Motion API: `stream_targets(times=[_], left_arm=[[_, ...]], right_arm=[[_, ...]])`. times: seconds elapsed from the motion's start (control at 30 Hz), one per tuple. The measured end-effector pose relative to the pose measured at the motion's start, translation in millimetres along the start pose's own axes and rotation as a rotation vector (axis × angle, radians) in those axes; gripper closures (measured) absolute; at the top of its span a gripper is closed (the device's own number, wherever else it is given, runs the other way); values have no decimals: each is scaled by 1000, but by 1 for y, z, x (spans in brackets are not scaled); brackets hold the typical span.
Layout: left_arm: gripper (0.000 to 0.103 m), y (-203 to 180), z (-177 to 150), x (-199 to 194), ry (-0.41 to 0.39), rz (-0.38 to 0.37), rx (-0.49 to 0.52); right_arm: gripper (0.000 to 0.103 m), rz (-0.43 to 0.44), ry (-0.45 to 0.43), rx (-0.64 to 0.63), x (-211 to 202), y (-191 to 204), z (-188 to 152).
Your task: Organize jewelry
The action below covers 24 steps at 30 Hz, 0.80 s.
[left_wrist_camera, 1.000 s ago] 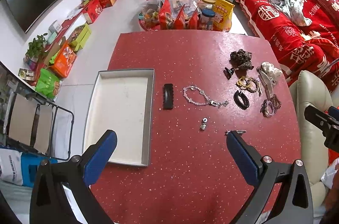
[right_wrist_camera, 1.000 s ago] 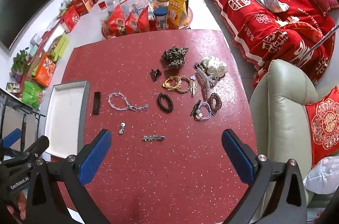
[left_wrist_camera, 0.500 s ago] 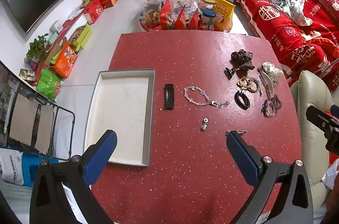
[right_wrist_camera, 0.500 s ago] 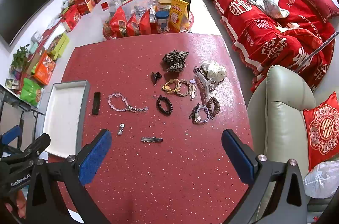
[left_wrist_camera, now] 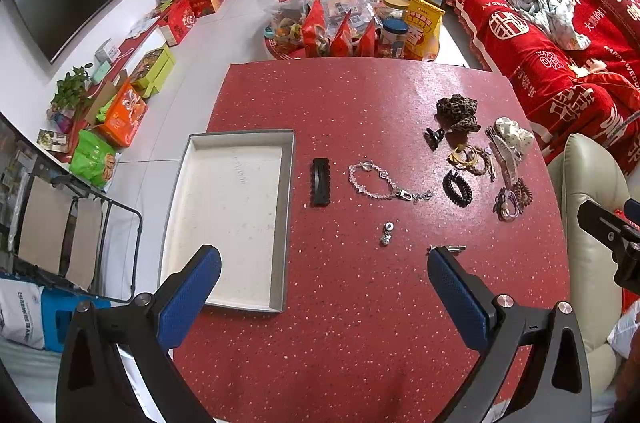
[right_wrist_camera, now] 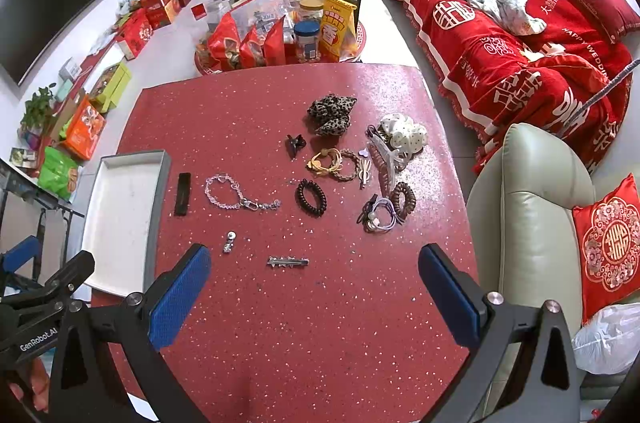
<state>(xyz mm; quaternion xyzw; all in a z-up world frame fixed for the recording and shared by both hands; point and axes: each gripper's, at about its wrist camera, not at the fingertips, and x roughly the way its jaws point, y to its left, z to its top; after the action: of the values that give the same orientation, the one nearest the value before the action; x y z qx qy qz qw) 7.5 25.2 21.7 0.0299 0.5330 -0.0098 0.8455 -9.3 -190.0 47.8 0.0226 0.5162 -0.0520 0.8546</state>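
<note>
Still, we hold both tongs wide and empty.
Ahead of our right gripper (right_wrist_camera: 314, 287), the flat silver clip (right_wrist_camera: 288, 261) could skid away if nudged.

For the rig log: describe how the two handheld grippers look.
Both match: a black angular frame with silver screw heads carries two fingers faced with textured blue pads, left gripper and right gripper. White "GenRobot.AI" lettering marks the left one's body in the right wrist view. No cables or sleeves show.
</note>
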Motion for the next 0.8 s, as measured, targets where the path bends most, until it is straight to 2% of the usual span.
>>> stream_targets(times=[0.8], left_arm=[[0,0,-1,1,1,2,1]], right_arm=[[0,1,-1,1,1,0,-1]])
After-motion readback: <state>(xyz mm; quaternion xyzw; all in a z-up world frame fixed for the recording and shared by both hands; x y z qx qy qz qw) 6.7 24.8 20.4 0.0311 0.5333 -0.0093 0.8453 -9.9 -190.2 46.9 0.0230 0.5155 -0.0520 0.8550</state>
